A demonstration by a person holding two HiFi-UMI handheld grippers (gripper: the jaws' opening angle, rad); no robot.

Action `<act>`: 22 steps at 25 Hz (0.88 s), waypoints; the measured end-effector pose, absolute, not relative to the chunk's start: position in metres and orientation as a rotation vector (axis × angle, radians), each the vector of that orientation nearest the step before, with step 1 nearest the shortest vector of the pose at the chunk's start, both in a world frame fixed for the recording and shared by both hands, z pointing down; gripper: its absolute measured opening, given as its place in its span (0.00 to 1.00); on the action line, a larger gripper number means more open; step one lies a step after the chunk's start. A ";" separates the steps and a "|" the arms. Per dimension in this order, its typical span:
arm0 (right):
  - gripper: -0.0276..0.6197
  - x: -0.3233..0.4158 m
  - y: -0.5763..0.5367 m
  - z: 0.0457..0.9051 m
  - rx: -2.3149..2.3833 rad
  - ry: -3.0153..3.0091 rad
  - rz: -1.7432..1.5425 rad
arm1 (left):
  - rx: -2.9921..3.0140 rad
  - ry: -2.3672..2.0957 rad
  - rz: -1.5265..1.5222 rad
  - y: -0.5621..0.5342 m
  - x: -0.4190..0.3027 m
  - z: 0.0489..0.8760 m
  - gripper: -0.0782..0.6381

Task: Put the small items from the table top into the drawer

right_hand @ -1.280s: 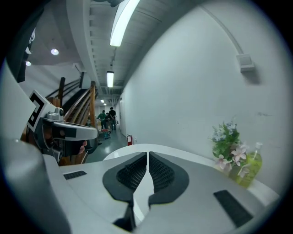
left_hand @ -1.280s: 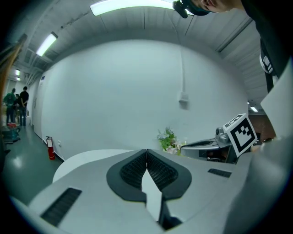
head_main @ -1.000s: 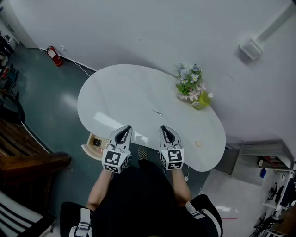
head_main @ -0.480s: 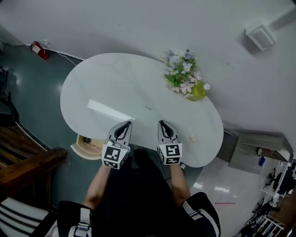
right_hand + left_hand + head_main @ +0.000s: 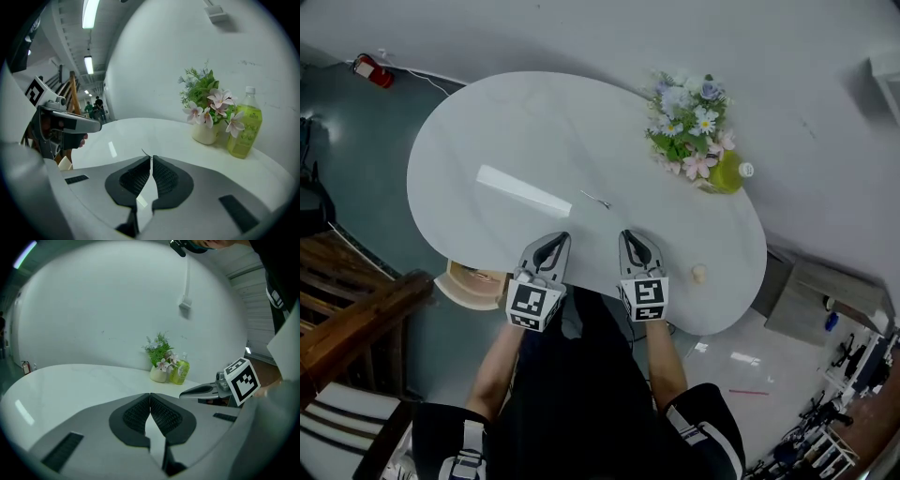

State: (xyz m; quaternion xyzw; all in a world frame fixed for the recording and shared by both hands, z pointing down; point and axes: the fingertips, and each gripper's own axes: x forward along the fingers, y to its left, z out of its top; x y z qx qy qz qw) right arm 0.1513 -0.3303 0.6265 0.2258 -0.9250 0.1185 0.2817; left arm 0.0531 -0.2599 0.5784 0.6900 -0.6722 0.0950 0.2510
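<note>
Both grippers hover over the near edge of the white table (image 5: 487, 131), side by side and a little apart. Left gripper (image 5: 553, 240): jaws closed pad to pad, nothing between them. Right gripper (image 5: 635, 238): the same, closed and empty. Two small items are left on the top. A thin wire-like piece (image 5: 595, 199) lies flat just beyond and between the two grippers, and a small pale lump (image 5: 698, 273) sits near the right-hand edge, to the right of the right gripper (neither is sharp enough to identify). The drawer (image 5: 467, 296) stands open below the near-left edge of the table, just beside the left gripper. The flower pot (image 5: 689, 127) and green bottle (image 5: 728, 173) stand together at the far right, well clear of the work. Handling, my estimate: both items look very light. The wire piece lies flush on a glossy top, so it will likely skid or slip out. Best to open the jaws only slightly, bring the tips down low, and pinch across its middle. The lump looks rounded and may roll, so it wants a grip across its widest part, lightly, in case it is brittle.
</note>
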 end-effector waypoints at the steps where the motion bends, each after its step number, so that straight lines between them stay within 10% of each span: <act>1: 0.10 0.151 -0.331 0.630 0.601 -2.475 0.320 | 1.875 -1.826 0.258 -0.261 0.053 0.581 0.14; 22: 0.24 0.101 -0.352 0.682 0.432 -2.399 0.288 | 1.827 -1.823 0.251 -0.255 0.050 0.587 0.14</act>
